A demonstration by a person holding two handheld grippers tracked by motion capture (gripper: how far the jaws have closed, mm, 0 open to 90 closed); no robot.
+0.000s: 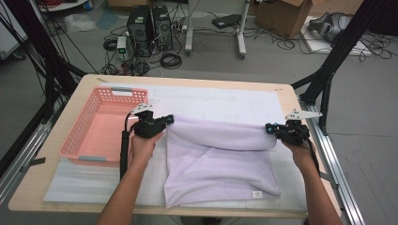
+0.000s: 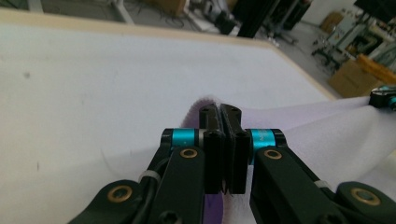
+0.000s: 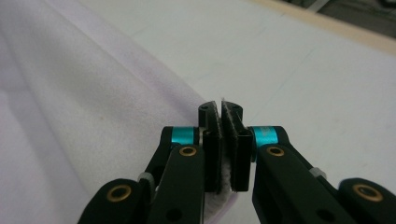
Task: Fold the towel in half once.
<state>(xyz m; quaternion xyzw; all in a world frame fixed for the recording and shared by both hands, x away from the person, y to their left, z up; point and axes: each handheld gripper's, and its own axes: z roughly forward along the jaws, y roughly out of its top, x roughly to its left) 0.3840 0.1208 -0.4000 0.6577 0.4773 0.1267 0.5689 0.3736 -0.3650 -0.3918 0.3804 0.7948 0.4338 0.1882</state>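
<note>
A pale lilac towel (image 1: 220,161) lies on the white mat, its far edge lifted and stretched between my two grippers. My left gripper (image 1: 168,119) is shut on the towel's far left corner (image 2: 198,108), and the cloth shows pinched between its black jaws (image 2: 219,112). At the towel's far right corner my right gripper (image 1: 269,127) is shut as well, with a thin strip of cloth (image 3: 222,140) caught between the pads. The towel (image 3: 70,116) falls away to the left in the right gripper view. A small white label (image 1: 256,193) sits near the towel's front right corner.
A pink plastic basket (image 1: 101,126) stands at the table's left, just beside my left hand. The white mat (image 1: 220,101) covers most of the wooden table (image 1: 28,187). Black frame posts rise at both sides; computers and cables lie on the floor beyond.
</note>
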